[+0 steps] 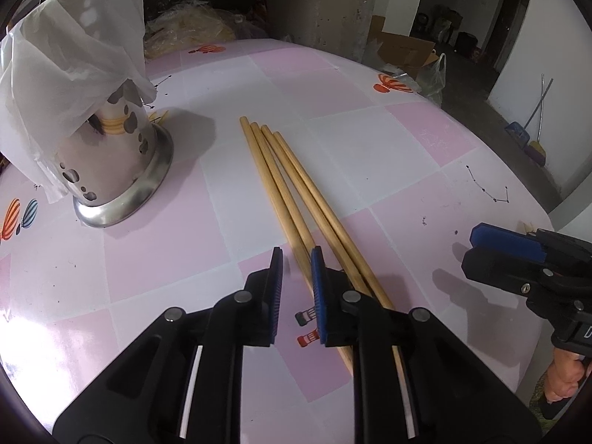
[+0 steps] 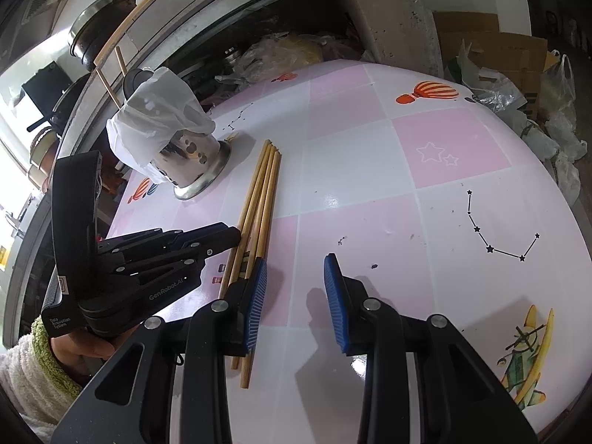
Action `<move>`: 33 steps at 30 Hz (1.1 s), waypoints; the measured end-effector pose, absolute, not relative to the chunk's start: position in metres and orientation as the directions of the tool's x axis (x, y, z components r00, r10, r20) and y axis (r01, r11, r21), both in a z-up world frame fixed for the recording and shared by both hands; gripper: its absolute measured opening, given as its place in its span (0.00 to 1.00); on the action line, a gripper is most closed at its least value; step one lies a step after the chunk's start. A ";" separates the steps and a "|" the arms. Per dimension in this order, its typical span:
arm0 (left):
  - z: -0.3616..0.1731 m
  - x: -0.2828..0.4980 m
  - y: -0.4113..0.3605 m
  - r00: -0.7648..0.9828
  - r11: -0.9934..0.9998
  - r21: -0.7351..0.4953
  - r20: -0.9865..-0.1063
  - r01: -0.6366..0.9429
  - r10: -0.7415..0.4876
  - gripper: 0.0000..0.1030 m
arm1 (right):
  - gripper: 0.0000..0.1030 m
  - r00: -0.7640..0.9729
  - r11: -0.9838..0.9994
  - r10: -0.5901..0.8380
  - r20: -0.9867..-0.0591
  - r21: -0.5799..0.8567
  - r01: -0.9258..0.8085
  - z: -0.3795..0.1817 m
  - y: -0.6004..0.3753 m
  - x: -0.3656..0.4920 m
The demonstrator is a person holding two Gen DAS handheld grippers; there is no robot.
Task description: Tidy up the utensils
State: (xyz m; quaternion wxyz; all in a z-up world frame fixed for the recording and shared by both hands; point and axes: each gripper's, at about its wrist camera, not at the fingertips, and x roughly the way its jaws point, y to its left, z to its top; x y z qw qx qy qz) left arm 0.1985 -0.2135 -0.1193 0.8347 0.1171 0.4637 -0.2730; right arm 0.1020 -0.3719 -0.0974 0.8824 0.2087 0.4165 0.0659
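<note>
Several wooden chopsticks (image 1: 275, 185) (image 2: 263, 192) lie side by side on the pink-and-white checked table (image 1: 407, 140) (image 2: 370, 170). My left gripper (image 1: 297, 259) (image 2: 236, 238) is tipped down at their near part. Its pads stand a narrow gap apart. The leftmost chopstick runs in by the right pad, and bare cloth shows beside the left pad. My right gripper (image 2: 295, 270) (image 1: 468, 249) is open with nothing between its fingers; its left finger hangs over the chopsticks' near ends. A perforated steel holder (image 1: 122, 170) (image 2: 199, 164), draped in a white plastic bag, stands to the left of the chopsticks.
Cardboard boxes and plastic bags (image 1: 410, 55) (image 2: 518, 74) crowd the floor beyond the table's far edge. A dark pot (image 2: 100, 26) sits on a ledge at the back left. A hand in a white sleeve (image 2: 79, 347) holds the left gripper.
</note>
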 end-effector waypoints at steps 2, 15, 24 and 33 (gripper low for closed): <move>-0.120 0.198 -0.214 0.420 0.828 -0.043 -0.846 0.560 -0.328 0.14 | 0.31 0.644 0.904 0.291 -0.707 0.424 0.057 -0.097 -0.372 0.102; -0.120 0.190 -0.193 0.443 0.856 0.023 -0.863 0.517 -0.244 0.05 | 0.31 0.645 0.902 0.295 -0.705 0.428 0.054 -0.095 -0.372 0.100; -0.119 0.173 -0.157 0.428 0.884 0.027 -0.882 0.466 -0.199 0.05 | 0.31 0.645 0.902 0.299 -0.703 0.428 0.047 -0.094 -0.371 0.099; -0.118 0.155 -0.121 0.408 0.914 0.010 -0.897 0.406 -0.172 0.05 | 0.31 0.643 0.905 0.307 -0.702 0.424 0.031 -0.092 -0.366 0.099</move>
